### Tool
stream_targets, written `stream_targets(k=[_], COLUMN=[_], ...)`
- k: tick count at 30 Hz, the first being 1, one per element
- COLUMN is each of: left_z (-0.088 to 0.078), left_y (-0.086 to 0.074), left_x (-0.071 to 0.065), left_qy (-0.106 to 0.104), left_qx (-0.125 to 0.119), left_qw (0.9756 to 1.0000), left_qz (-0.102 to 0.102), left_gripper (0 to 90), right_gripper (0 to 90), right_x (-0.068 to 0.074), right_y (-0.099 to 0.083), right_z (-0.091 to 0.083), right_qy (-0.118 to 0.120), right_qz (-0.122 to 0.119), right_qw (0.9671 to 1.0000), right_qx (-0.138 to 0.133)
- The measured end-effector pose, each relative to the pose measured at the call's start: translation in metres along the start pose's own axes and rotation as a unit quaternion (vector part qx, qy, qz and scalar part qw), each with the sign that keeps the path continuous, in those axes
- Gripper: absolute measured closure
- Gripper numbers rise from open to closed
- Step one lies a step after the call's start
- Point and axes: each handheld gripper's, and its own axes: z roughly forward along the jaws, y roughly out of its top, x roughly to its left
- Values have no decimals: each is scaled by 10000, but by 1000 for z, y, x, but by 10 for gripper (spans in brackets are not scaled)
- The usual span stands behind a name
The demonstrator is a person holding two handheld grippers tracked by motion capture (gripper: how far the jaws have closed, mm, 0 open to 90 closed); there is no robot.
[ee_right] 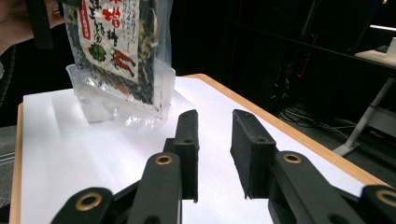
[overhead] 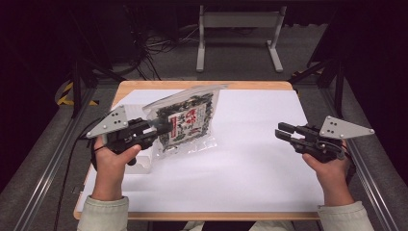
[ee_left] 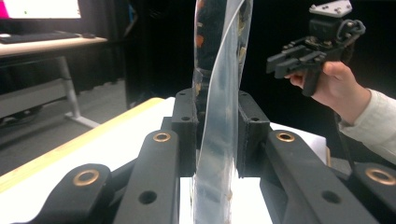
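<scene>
A clear bag of dark dried food with a red label (overhead: 185, 120) hangs tilted above the white table sheet (overhead: 255, 163). My left gripper (overhead: 158, 126) is shut on the bag's left edge. In the left gripper view the bag's clear edge (ee_left: 217, 116) stands pinched between the two jaws. The bag's bottom (ee_right: 116, 46) hangs just in front of a clear plastic container (ee_right: 86, 100), which sits on the sheet by my left hand (overhead: 144, 161). My right gripper (overhead: 283, 131) hovers at the table's right side, open and holding nothing (ee_right: 215, 140). It points toward the bag.
The wooden table edge (overhead: 202, 85) borders the white sheet. Metal rails (overhead: 53, 163) run along both sides of the table. A white desk frame (overhead: 238, 29) and floor cables (overhead: 159, 45) lie beyond it. A desk with a monitor (ee_left: 42, 11) stands far off.
</scene>
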Motion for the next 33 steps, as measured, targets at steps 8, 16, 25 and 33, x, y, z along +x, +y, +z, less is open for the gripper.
stream_targets(k=[8,16,25,33], left_z=[-24,-38,-49,-52], left_y=[-1,0,-3,-10], left_x=[5,6,16,30], left_qy=[346,560,809,1187], left_qx=[-103,-155,-220,-142], left_qw=[9993,9983,9965,9928], left_qz=[-20,41,-41,-25], left_gripper=[742,742,742,742], right_gripper=[721,721,716,718], right_x=[0,1,1,0], right_y=[2,2,1,-2], right_z=[11,17,14,13], right_qy=[136,196,163,125], right_qz=[-41,-52,-27,-7], right_qw=[9999,9998,9999,9999], right_qx=[21,45,46,93])
